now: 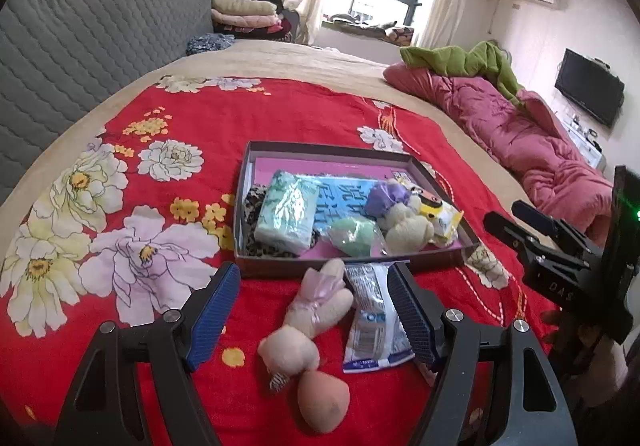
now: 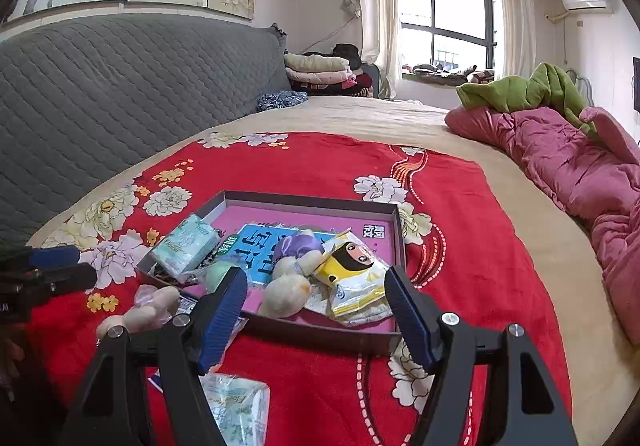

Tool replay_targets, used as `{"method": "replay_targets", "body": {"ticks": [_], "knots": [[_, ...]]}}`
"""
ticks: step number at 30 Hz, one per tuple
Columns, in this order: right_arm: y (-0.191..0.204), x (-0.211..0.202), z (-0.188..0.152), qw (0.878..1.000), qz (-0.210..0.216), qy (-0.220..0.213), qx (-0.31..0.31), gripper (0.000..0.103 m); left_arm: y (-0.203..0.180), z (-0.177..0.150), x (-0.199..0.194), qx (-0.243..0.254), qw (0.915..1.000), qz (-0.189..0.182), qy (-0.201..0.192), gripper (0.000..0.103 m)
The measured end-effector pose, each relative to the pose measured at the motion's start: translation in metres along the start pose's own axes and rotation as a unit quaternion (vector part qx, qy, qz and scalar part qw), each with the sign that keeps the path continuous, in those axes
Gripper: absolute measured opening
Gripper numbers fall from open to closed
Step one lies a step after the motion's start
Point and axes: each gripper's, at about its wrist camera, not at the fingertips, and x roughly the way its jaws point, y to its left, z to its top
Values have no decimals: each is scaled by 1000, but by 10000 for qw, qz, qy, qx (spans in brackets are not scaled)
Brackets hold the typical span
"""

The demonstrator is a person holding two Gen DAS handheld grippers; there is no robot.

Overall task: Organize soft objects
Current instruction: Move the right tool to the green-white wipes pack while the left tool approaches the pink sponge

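Observation:
A shallow dark box (image 1: 320, 147) with a pink floor lies on the red flowered blanket (image 1: 192, 113). It holds a green tissue pack (image 1: 286, 213), a green sponge in plastic (image 1: 352, 236), a cream plush with a purple hat (image 1: 404, 221) and a yellow packet (image 1: 440, 215). In front of the box lie a pink plush bunny (image 1: 316, 306), a white-blue tissue packet (image 1: 374, 318) and a peach sponge (image 1: 324, 402). My left gripper (image 1: 313, 270) is open above the bunny and packet. My right gripper (image 2: 316, 273) is open over the box's near rim (image 2: 320, 330), gripping nothing, with the yellow packet (image 2: 352, 266) beyond it.
Another clear tissue pack (image 2: 236, 406) lies under my right gripper. A grey quilted headboard (image 1: 80, 45) borders the bed's left side. A pink quilt (image 1: 520, 133) under a green blanket (image 1: 472, 61) runs along the right. Folded clothes (image 1: 244, 11) are stacked at the far end.

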Motion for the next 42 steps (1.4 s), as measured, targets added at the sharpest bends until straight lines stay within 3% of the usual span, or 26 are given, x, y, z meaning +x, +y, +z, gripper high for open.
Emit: {"method": "replay_targets", "body": {"ticks": [18, 27, 42], "knots": [[9, -20, -15, 9993, 254, 258, 124, 71, -12, -41, 0, 53, 9969, 72, 778, 77], [16, -15, -37, 9941, 562, 833, 408, 71, -10, -57, 4, -42, 9938, 69, 1108, 77], [39, -1, -67, 9863, 741, 1473, 90, 71, -9, -71, 24, -208, 9882, -144, 1509, 77]]}}
